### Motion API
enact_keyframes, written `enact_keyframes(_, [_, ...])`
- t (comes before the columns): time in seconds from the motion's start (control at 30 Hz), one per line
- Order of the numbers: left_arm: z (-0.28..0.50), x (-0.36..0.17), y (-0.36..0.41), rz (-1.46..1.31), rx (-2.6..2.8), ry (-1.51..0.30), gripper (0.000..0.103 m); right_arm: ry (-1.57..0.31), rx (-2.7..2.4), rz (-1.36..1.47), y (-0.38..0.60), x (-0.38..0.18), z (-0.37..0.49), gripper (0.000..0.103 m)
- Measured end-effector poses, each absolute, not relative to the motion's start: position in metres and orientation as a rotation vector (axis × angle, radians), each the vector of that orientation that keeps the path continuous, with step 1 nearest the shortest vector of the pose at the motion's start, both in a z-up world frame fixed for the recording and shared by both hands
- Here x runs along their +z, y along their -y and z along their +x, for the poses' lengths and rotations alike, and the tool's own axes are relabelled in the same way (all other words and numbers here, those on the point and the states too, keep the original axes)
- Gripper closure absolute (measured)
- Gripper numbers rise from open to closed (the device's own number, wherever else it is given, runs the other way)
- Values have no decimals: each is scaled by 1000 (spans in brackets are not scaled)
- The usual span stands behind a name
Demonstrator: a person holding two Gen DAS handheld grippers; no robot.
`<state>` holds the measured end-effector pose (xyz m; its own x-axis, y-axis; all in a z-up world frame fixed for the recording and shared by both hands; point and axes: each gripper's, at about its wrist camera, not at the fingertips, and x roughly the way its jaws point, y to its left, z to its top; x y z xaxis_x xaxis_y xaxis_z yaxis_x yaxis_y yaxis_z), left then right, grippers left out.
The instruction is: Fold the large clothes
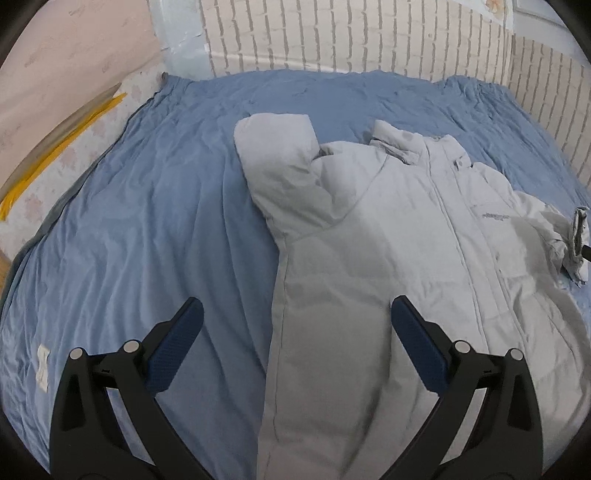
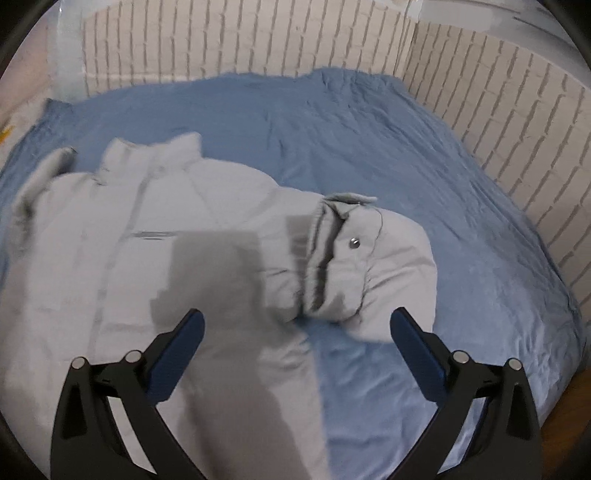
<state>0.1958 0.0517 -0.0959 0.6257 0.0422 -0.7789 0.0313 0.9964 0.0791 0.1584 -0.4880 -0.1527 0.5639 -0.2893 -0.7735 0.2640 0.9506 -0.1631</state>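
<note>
A pale grey padded jacket lies front-up on a blue bedsheet; left gripper and right gripper hover above, both released, empty.

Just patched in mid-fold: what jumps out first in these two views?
A pale grey puffer jacket lies front up on the blue sheet, zipped, collar toward the brick-pattern wall. Both sleeves are folded in: the cuff with its snap lies just ahead of the right gripper. Both grippers are open and empty, the left gripper over the jacket's side edge.
</note>
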Motion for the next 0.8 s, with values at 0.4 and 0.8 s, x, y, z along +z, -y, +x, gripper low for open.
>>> enact_keyframes(0.4, [231, -108, -49, 109, 73, -914, 3, -921, -411, -148, 572, -157, 209, 87])
enact_keyframes(0.8, [235, -102, -65, 109, 147, -902, 3, -938, -756, -69, 761, -94, 229, 41])
